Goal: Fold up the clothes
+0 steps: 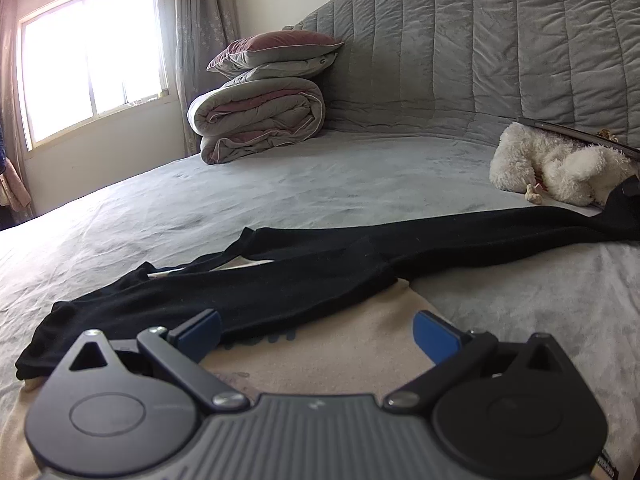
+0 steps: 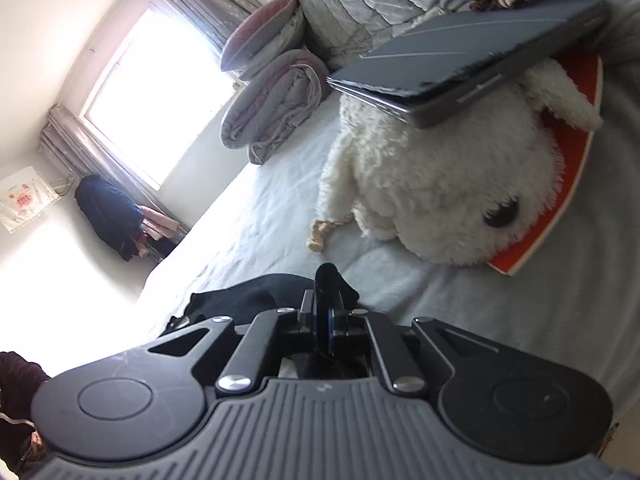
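A cream shirt body (image 1: 320, 360) with long black sleeves (image 1: 280, 280) lies flat on the grey bed (image 1: 280, 184). One black sleeve stretches to the right toward the plush toy. My left gripper (image 1: 316, 332) is open, low over the cream fabric just below the black sleeve, holding nothing. My right gripper (image 2: 326, 300) is shut on the end of the black sleeve (image 2: 248, 300); the gripper also shows at the right edge of the left wrist view (image 1: 628, 192), with the sleeve lifted slightly there.
A white plush dog (image 2: 432, 184) lies close ahead of the right gripper, on an orange-edged board (image 2: 576, 168), with a grey laptop (image 2: 460, 72) resting on it. Folded quilt and pillows (image 1: 260, 116) sit by the padded headboard (image 1: 480, 52). Window (image 1: 92, 56) at left.
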A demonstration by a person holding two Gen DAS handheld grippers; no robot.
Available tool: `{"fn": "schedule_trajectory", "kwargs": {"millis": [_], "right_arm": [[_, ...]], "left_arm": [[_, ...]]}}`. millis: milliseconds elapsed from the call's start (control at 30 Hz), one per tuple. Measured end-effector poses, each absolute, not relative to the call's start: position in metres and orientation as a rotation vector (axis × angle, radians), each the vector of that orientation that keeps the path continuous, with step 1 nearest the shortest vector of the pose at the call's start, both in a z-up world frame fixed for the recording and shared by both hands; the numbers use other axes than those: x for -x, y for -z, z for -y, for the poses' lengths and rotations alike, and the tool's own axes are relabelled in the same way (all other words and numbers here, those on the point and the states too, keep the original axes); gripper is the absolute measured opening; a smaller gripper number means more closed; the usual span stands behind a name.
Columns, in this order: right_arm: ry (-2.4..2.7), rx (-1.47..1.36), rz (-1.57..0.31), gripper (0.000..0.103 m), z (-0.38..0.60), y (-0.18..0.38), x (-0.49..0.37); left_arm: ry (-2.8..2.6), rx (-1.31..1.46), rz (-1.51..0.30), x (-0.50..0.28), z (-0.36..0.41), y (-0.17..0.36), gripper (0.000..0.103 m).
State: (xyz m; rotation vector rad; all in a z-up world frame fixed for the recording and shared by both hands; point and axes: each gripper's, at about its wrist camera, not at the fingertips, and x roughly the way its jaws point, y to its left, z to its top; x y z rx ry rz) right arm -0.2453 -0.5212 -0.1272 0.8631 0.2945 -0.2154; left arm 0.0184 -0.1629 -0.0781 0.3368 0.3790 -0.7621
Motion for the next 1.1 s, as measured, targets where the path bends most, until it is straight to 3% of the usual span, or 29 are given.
{"fn": "schedule_trajectory", "kwargs": {"millis": [567, 900, 1100], "right_arm": [[-0.062, -1.291, -0.058, 0.007, 0.482, 0.099, 0.177], [-0.322, -1.232, -0.074, 0.007, 0.44, 0.018, 0.029], [-0.436, -1.165, -0.172, 0.007, 0.392, -0.002, -0.072]], "left_arm": [[0.693, -0.247, -0.331, -0.026, 0.135, 0.052, 0.102], [0.485, -0.048, -0.352, -0.054, 0.062, 0.019, 0.102], [0.406, 0.117, -0.409, -0.067, 0.009, 0.016, 0.102]]}}
